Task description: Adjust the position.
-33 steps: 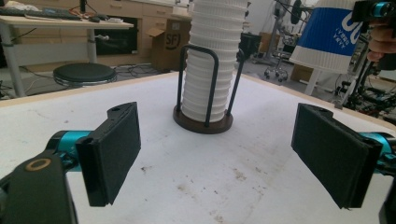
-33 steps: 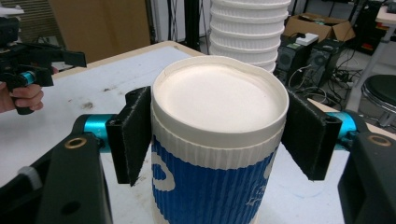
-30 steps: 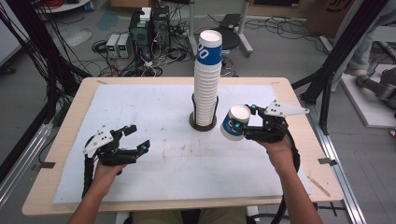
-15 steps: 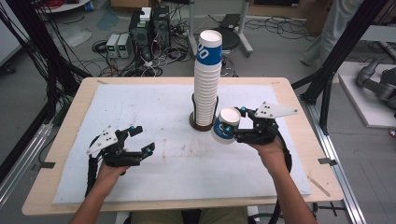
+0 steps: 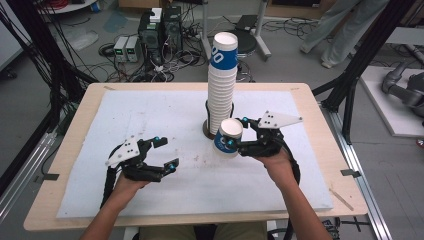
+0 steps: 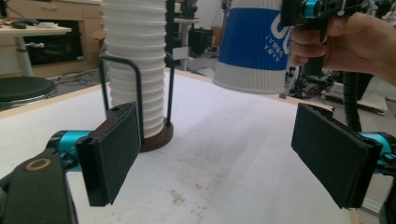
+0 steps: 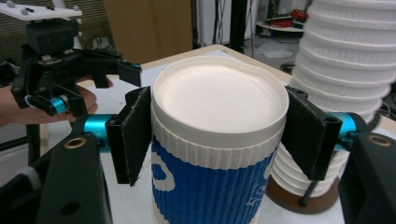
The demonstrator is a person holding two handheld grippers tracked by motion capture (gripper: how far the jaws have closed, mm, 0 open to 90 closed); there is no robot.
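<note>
My right gripper (image 5: 236,133) is shut on a blue and white paper cup (image 5: 227,139), its pads pressing both sides just under the upturned white base (image 7: 217,98). I hold the cup above the mat, right in front of a tall stack of white cups (image 5: 221,85) that stands in a black wire holder with a round brown base (image 6: 156,137). My left gripper (image 5: 167,152) hovers open over the mat's front left, nothing between its pads (image 6: 112,154). In the left gripper view the held cup (image 6: 254,46) hangs ahead at upper right, beside the stack (image 6: 135,60).
A white mat (image 5: 150,110) covers the wooden table (image 5: 75,150). Computer boxes and cables (image 5: 150,45) lie on the floor behind the table. A person's legs (image 5: 340,25) stand at the back right. Black frame poles (image 5: 360,60) flank the table.
The right gripper has carried the cup leftward, up to the front of the stack. The left gripper has moved right, toward the table's middle, still open.
</note>
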